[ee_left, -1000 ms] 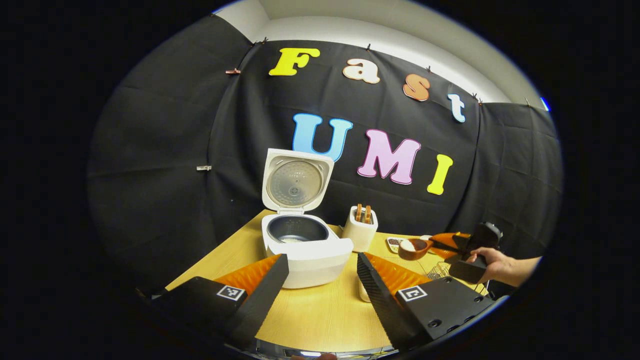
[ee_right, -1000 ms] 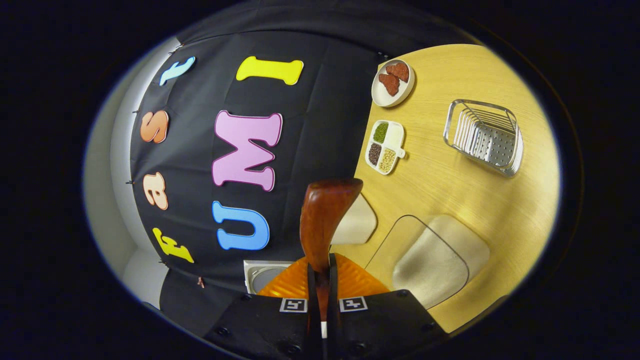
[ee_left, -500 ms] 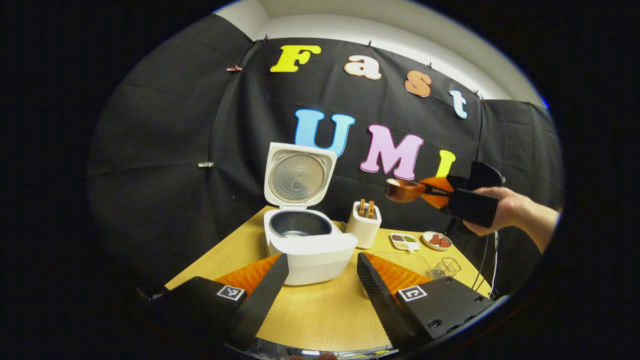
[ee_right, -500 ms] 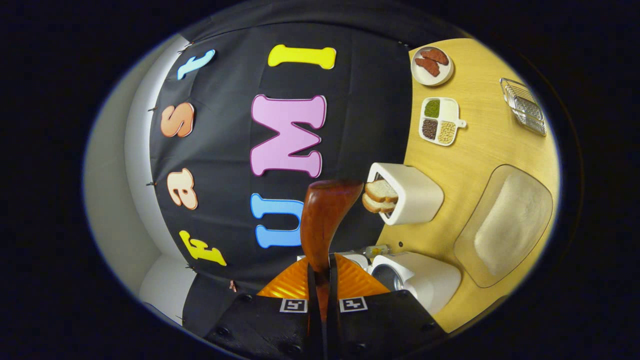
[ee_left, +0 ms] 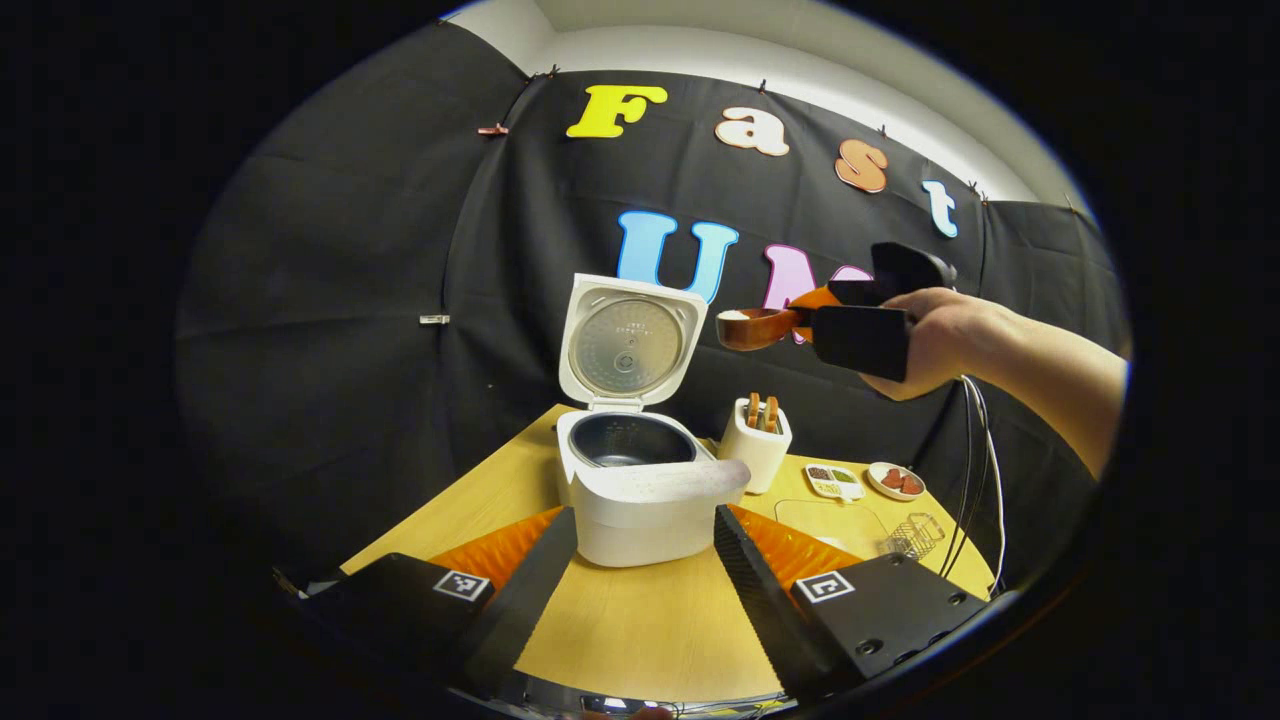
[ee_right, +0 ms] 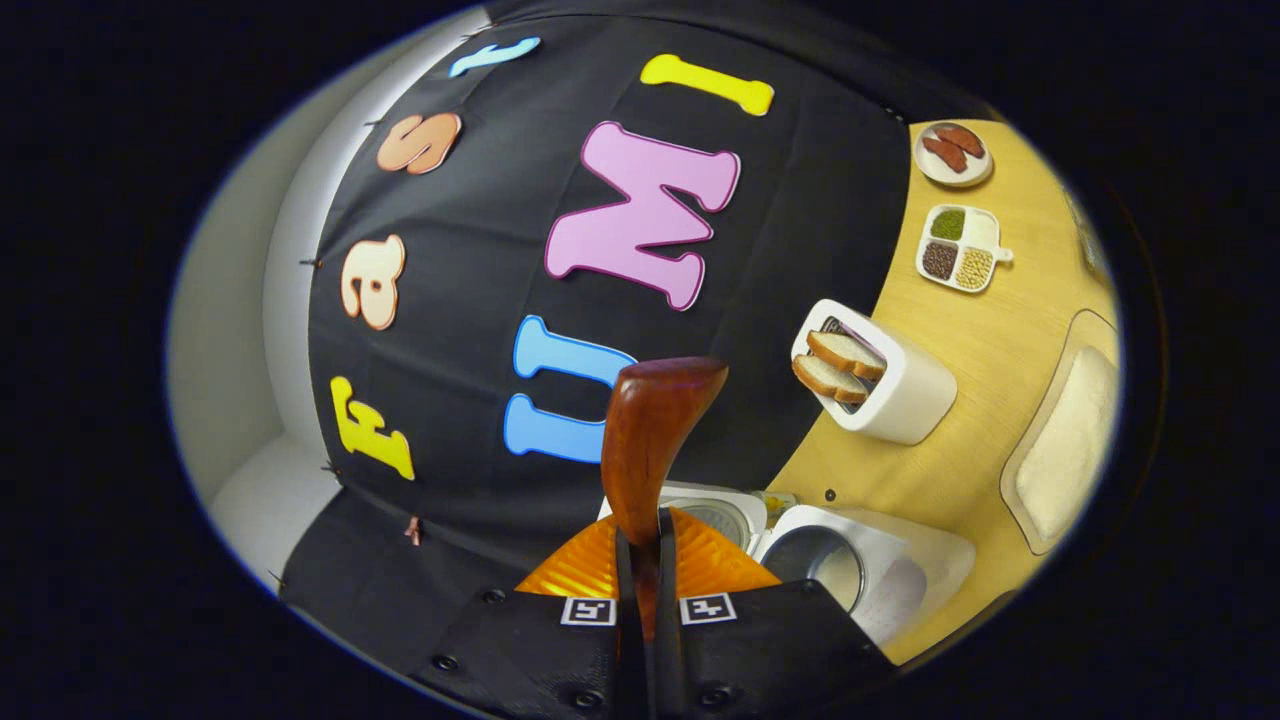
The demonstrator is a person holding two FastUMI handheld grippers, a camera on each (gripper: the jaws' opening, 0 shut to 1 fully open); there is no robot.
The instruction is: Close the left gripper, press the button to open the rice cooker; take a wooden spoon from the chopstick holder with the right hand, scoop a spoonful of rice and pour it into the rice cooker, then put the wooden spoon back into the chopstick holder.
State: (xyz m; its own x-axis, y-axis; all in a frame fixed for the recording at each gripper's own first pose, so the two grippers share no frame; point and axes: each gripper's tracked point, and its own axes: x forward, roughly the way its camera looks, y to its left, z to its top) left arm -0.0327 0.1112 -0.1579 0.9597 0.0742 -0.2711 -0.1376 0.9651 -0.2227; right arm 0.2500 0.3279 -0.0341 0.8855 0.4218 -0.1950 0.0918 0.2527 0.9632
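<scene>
One spoonful of white rice is carried level in the reddish-brown wooden spoon (ee_left: 757,327), clamped by the right gripper (ee_right: 641,560) above the open white rice cooker (ee_left: 640,490), so nothing spills, while the left gripper (ee_left: 645,570) is held near with jaws apart.

Hidden, cut off, or too small

In the right gripper view the wooden spoon (ee_right: 650,440) shows edge-on, its bowl's contents hidden and its handle lost between the hand-held gripper (ee_right: 647,570) fingers; at far right the rice tray (ee_right: 1065,440) is cut off; the divided dish (ee_left: 833,481) in the left gripper view is too small to read.
</scene>
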